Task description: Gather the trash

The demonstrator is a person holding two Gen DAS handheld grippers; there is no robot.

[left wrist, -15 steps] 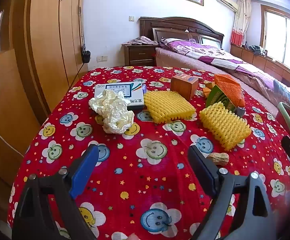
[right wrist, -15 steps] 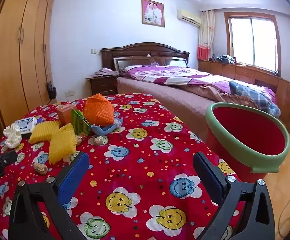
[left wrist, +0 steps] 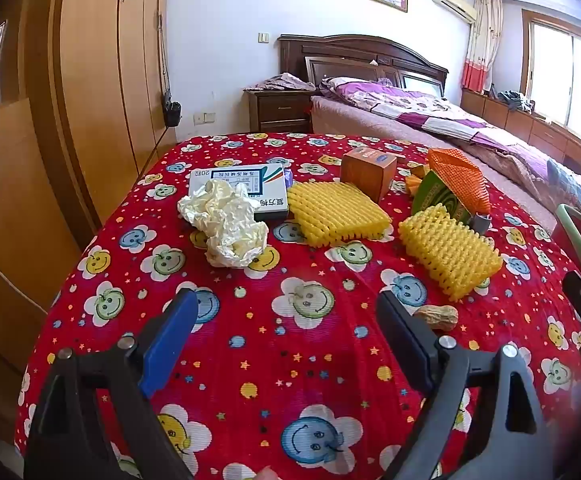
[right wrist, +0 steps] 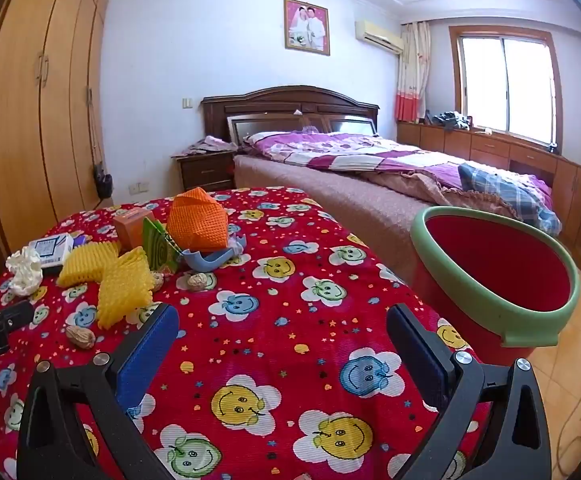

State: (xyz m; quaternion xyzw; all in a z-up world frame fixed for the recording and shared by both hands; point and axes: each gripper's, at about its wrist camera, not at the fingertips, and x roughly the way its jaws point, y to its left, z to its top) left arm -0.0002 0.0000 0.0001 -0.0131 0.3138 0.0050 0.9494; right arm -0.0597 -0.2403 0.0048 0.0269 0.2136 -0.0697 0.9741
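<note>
Left wrist view: left gripper, jaws wide, nothing between them, above the red smiley tablecloth. Landmark: crumpled white paper. Touching its far side, a white carton; just right, a flat yellow foam net; further right, a second yellow foam net, with a peanut near it; behind the nets, a brown box and an orange net. Right wrist view: right gripper, jaws wide, empty; the crumpled white paper at the cloth's far left; red bin with green rim well apart, off the table's right edge.
</note>
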